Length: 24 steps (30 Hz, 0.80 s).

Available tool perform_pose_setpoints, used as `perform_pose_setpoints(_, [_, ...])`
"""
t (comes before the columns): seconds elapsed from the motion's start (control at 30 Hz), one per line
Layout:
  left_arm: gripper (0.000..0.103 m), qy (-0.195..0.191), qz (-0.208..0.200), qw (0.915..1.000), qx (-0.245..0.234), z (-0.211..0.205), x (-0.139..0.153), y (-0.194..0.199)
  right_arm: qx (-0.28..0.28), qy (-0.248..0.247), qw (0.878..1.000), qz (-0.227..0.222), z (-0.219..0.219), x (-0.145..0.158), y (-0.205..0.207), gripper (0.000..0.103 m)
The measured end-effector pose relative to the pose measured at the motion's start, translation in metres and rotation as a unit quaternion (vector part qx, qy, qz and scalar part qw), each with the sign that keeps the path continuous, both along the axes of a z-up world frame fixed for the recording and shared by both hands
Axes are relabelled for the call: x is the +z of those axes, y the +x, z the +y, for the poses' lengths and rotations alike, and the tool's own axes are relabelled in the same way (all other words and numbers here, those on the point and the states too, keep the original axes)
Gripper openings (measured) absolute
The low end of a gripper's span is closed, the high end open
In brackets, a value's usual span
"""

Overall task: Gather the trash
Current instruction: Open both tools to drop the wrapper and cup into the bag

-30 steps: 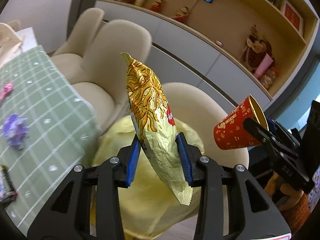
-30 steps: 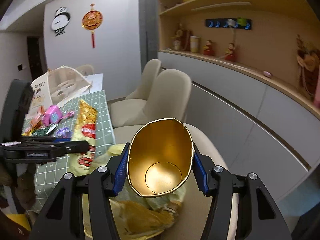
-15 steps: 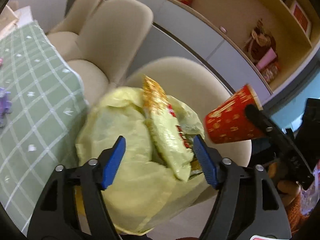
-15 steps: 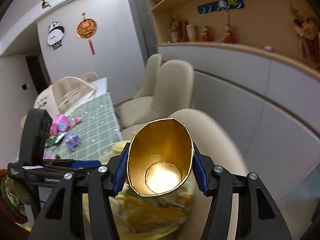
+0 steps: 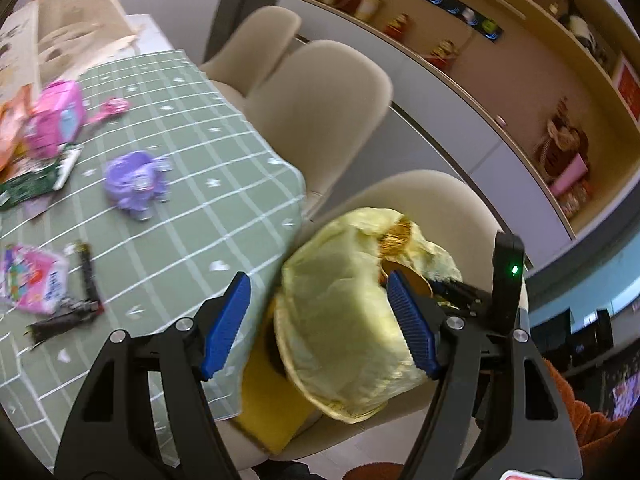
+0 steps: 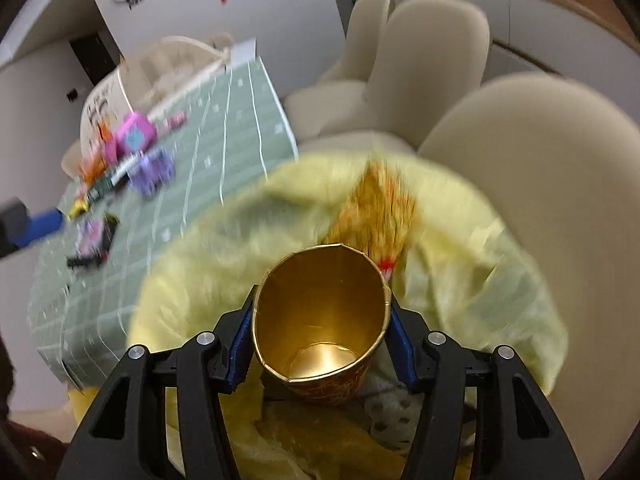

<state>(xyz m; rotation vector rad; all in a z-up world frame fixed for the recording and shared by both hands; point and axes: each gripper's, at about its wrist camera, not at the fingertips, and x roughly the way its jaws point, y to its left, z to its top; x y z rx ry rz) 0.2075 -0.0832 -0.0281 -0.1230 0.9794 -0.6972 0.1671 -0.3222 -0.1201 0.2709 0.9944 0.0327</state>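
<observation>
A yellow trash bag (image 5: 344,320) sits on a beige chair (image 5: 432,200) beside the table; it also shows in the right wrist view (image 6: 460,288). A gold snack bag (image 6: 376,204) sticks up inside it, its top showing in the left wrist view (image 5: 396,236). My left gripper (image 5: 320,324) is open and empty, its jaws wide apart in front of the trash bag. My right gripper (image 6: 320,320) is shut on a red paper cup with a gold inside (image 6: 320,320), held over the bag's mouth.
The green checked tablecloth (image 5: 192,152) carries wrappers and toys: a purple toy (image 5: 136,184), a pink box (image 5: 56,120), a pink wrapper (image 5: 32,280) and a dark wrapper (image 5: 80,300). More beige chairs (image 5: 320,92) stand behind. Shelves line the wall.
My left gripper opened and let the gold snack bag drop into the yellow trash bag, then drew back and swung toward the table. My right gripper brought the cup down over the bag.
</observation>
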Motion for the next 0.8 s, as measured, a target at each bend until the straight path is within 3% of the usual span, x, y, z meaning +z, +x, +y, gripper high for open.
perform_pose_setpoints(0.13, [0.067, 0.01, -0.002, 0.9996, 0.027, 0.026, -0.004, 0.005, -0.02, -0.007, 1.0, 0.002, -0.001, -0.005, -0.005, 0.054])
perform_pose_setpoints(0.3, [0.067, 0.019, 0.0, 0.9976, 0.067, 0.059, -0.013, 0.012, -0.019, -0.021, 0.999, -0.014, 0.004, 0.007, -0.015, 0.064])
perform_pose_setpoints(0.47, [0.067, 0.023, -0.008, 0.9943, 0.104, 0.092, -0.015, 0.018, -0.018, -0.073, 0.995, -0.061, 0.011, 0.037, -0.031, 0.068])
perform_pose_setpoints(0.8, [0.067, 0.034, -0.003, 0.9802, 0.195, 0.172, -0.026, 0.029, 0.015, -0.053, 0.988, -0.142, 0.046, 0.103, -0.026, 0.068])
